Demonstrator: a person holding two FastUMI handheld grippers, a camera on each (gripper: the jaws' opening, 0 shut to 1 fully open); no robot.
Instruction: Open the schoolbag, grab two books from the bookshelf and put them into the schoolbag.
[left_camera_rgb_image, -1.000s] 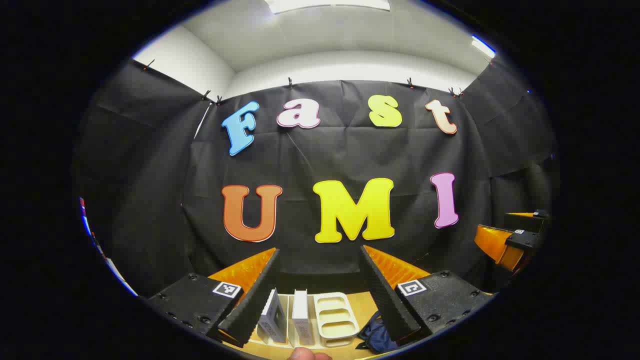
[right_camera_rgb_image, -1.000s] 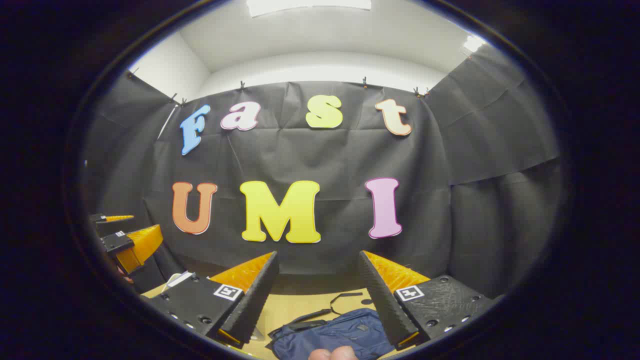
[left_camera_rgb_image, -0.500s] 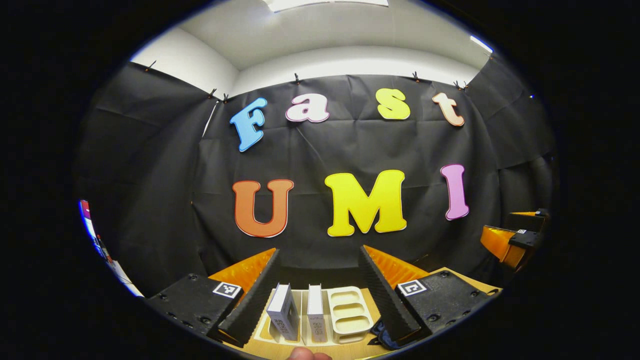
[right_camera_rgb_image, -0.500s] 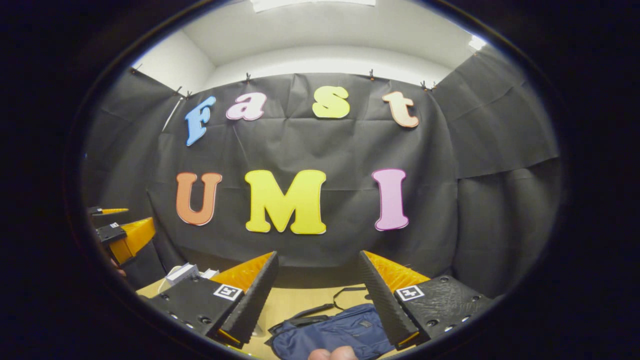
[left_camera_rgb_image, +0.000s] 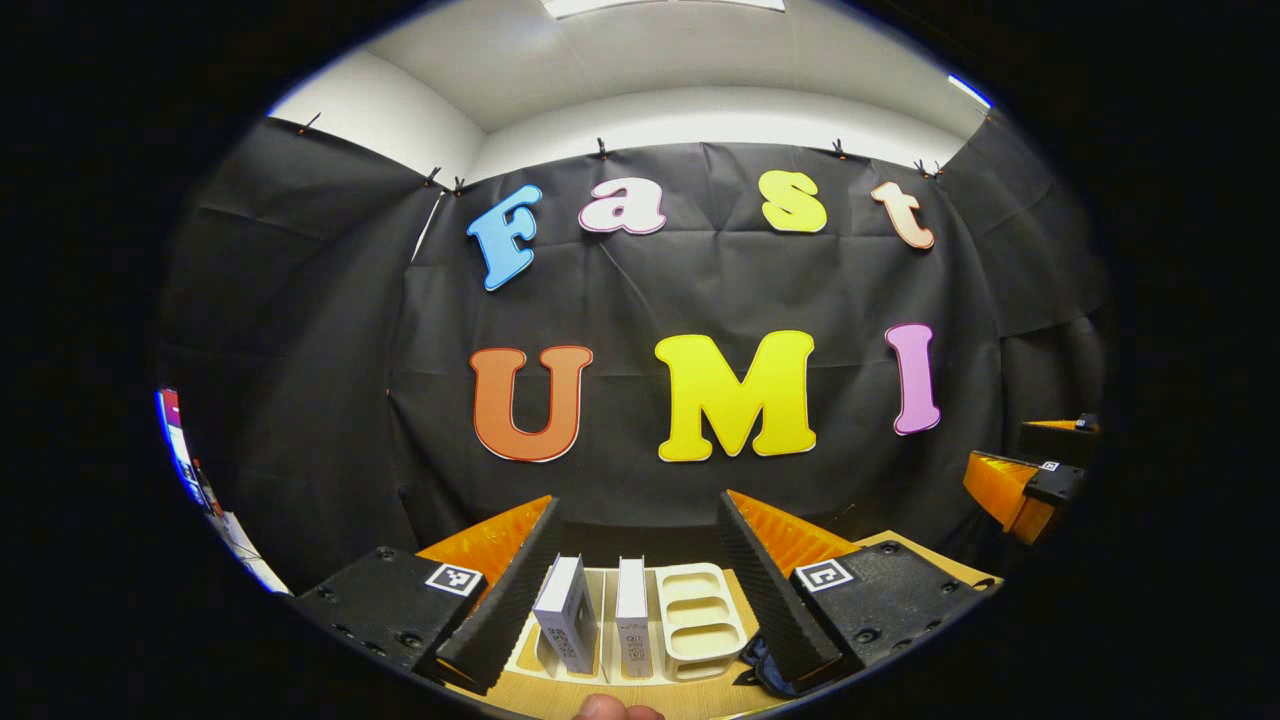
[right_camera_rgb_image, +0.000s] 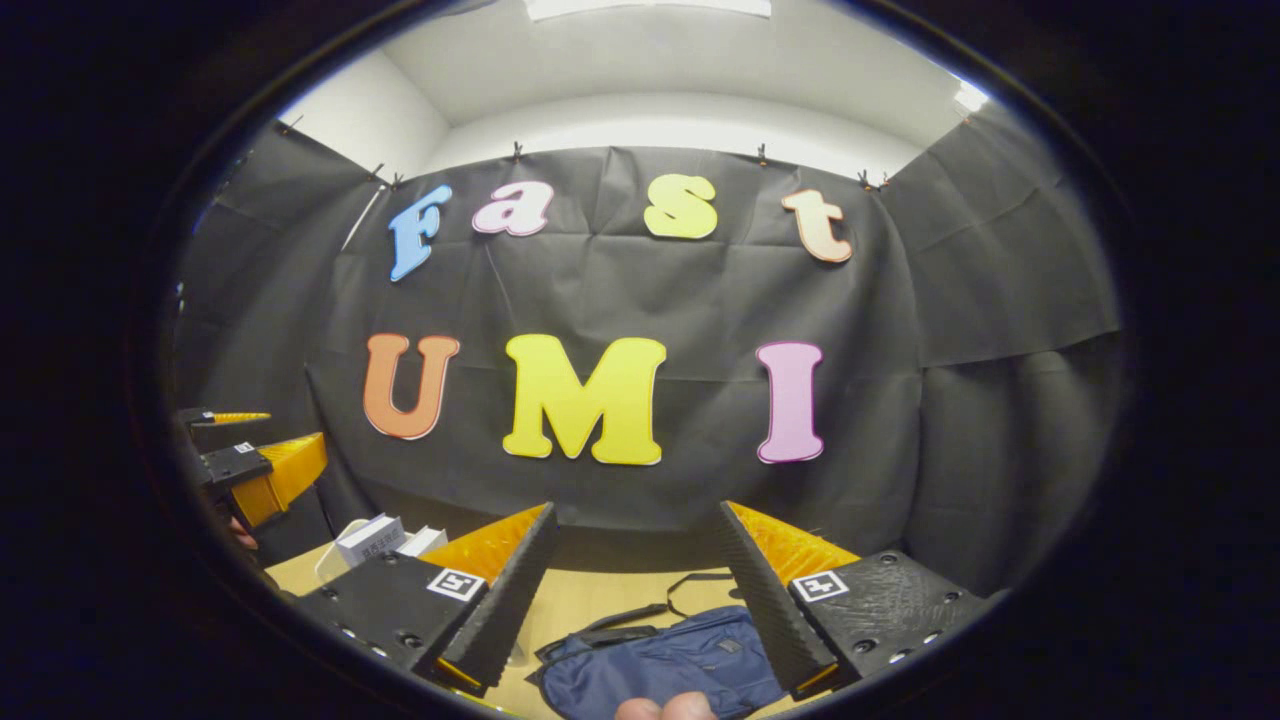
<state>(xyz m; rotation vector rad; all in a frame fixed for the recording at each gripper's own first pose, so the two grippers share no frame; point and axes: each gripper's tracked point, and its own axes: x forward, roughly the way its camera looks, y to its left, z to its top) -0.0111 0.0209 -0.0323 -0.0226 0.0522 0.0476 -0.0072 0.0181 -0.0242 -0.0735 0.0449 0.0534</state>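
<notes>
left gripper (left_camera_rgb_image: 637, 545): fingers spread, empty | right gripper (right_camera_rgb_image: 637, 555): fingers spread, empty | two books (left_camera_rgb_image: 597, 618) upright in bookshelf (left_camera_rgb_image: 700, 625), bottom centre, left gripper view | schoolbag (right_camera_rgb_image: 660, 665) flat on table (right_camera_rgb_image: 610, 600), bottom centre, right gripper view

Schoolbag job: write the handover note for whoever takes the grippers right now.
Left gripper: open, empty, pointed at the bookshelf.
Right gripper: open, empty, above the schoolbag.
Two white books stand upright in the cream bookshelf on the wooden table; the navy schoolbag lies flat on the table, looks closed.
Done: nothing visible yet.
Left: open the bag, take both books, put them in.
</notes>
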